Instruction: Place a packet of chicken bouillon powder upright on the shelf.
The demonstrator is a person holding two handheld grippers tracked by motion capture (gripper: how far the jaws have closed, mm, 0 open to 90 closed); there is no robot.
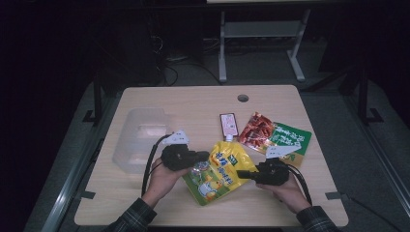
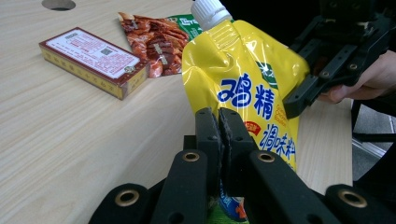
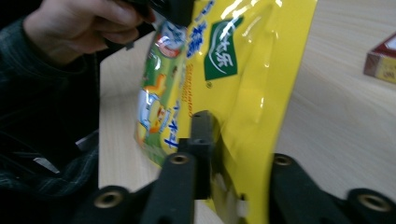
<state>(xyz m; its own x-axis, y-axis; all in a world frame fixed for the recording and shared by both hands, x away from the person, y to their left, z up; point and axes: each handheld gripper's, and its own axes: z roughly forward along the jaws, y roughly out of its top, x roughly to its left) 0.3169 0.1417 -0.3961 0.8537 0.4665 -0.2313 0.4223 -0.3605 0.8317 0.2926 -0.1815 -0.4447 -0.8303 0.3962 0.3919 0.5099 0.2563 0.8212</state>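
Yellow spout pouch (image 1: 220,170) is near the table's (image 1: 193,104) front edge, lifted btw both grippers. Left gripper (image 2: 219,122) pinches one side edge and right gripper (image 3: 219,140) the opposite one, w/ jaws narrow, probably so the pouch stays flat and stable for carrying.

A: What was worn on the forearms at the bottom of the high view?
B: Dark plaid sleeves (image 1: 133,217).
A: And the left gripper (image 1: 205,155) and right gripper (image 1: 240,173)?
B: Black jaws with brass-ringed rivets were seen, grey three-cornered plates on top, black cables trailing.
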